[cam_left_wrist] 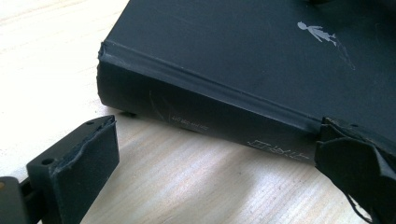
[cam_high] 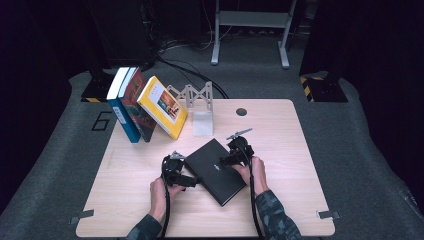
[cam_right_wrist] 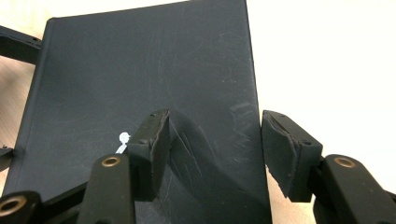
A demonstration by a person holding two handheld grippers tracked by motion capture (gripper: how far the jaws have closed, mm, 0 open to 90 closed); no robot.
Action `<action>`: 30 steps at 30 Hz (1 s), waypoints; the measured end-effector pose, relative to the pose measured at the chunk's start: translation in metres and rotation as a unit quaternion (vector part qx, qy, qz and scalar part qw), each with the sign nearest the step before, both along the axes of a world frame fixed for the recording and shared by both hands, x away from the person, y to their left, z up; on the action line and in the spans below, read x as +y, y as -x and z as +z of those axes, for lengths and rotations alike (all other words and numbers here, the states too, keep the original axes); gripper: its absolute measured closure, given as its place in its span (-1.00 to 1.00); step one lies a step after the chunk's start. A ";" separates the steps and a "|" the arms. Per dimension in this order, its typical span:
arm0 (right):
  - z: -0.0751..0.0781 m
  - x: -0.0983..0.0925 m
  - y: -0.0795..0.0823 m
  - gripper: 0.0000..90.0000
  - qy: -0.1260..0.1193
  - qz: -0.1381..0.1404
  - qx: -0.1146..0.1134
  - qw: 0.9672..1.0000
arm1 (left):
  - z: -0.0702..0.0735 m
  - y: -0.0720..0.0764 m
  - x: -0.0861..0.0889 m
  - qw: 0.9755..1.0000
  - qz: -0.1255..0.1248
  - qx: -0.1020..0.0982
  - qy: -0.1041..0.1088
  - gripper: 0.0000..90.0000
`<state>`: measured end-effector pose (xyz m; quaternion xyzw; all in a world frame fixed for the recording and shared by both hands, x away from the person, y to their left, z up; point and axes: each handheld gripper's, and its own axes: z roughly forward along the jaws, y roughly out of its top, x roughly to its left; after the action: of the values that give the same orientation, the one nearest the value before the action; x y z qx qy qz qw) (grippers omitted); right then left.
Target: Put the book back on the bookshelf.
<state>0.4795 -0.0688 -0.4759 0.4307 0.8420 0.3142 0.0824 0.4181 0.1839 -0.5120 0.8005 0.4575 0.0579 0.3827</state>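
Both sets of fingers stand open astride the flat black book, left at its spine, right straddling its opposite edge.

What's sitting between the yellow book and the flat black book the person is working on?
Nothing: in the high view, bare wooden table separates the yellow book from the black book. The white bookend stands off to one side.
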 end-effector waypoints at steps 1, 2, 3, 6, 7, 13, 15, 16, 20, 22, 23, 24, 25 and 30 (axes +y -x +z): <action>-0.001 -0.002 0.000 -0.05 -0.002 0.006 -0.002 1.000 | -0.001 -0.001 0.000 1.000 0.006 0.002 0.010 -1.00; -0.001 -0.002 0.000 -0.05 -0.002 0.006 -0.002 1.000 | -0.001 -0.001 0.000 1.000 0.006 0.002 0.010 -1.00; -0.001 -0.003 0.000 -0.12 -0.011 0.009 0.000 1.000 | -0.001 -0.001 0.002 1.000 0.009 0.002 0.013 -1.00; -0.001 -0.007 0.006 -0.39 -0.020 0.003 -0.002 1.000 | 0.000 -0.002 0.005 1.000 0.021 -0.001 0.021 -1.00; -0.001 -0.007 0.006 -0.39 -0.020 0.003 -0.002 1.000 | 0.000 -0.003 0.007 0.999 0.027 -0.001 0.023 -1.00; 0.008 -0.024 0.032 -0.37 -0.025 0.007 -0.024 0.999 | 0.007 -0.008 0.018 0.999 0.041 -0.004 0.032 -1.00; 0.009 -0.032 0.040 -0.37 -0.018 0.005 -0.026 0.999 | 0.007 -0.008 0.018 0.999 0.044 -0.003 0.031 -1.00; 0.009 -0.037 0.044 -0.37 -0.022 0.002 -0.026 0.999 | 0.007 -0.008 0.018 0.999 0.041 -0.002 0.030 -1.00; 0.005 -0.050 0.060 -0.34 -0.017 -0.011 -0.021 1.000 | 0.007 -0.006 0.016 0.999 0.041 -0.002 0.028 -1.00; 0.001 -0.055 0.066 -0.32 -0.016 -0.023 -0.014 1.000 | 0.007 -0.003 0.014 0.999 0.038 -0.001 0.027 -1.00; -0.002 -0.059 0.068 -0.27 -0.016 -0.033 -0.012 0.999 | 0.006 -0.002 0.013 0.999 0.036 -0.002 0.022 -1.00; -0.002 -0.059 0.068 -0.27 -0.016 -0.033 -0.012 0.999 | 0.006 -0.002 0.013 0.999 0.036 -0.002 0.022 -1.00; -0.007 -0.063 0.069 -0.19 -0.035 -0.033 -0.010 0.999 | 0.004 -0.002 0.013 1.000 0.028 -0.002 0.011 -1.00; -0.010 -0.062 0.067 -0.08 -0.062 -0.038 0.003 0.997 | 0.001 0.000 0.010 1.000 0.026 0.002 0.007 -1.00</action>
<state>0.4121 -0.1308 -0.4863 0.4672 0.8041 0.3617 0.0650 0.4183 0.1937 -0.5109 0.7859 0.4794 0.0629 0.3854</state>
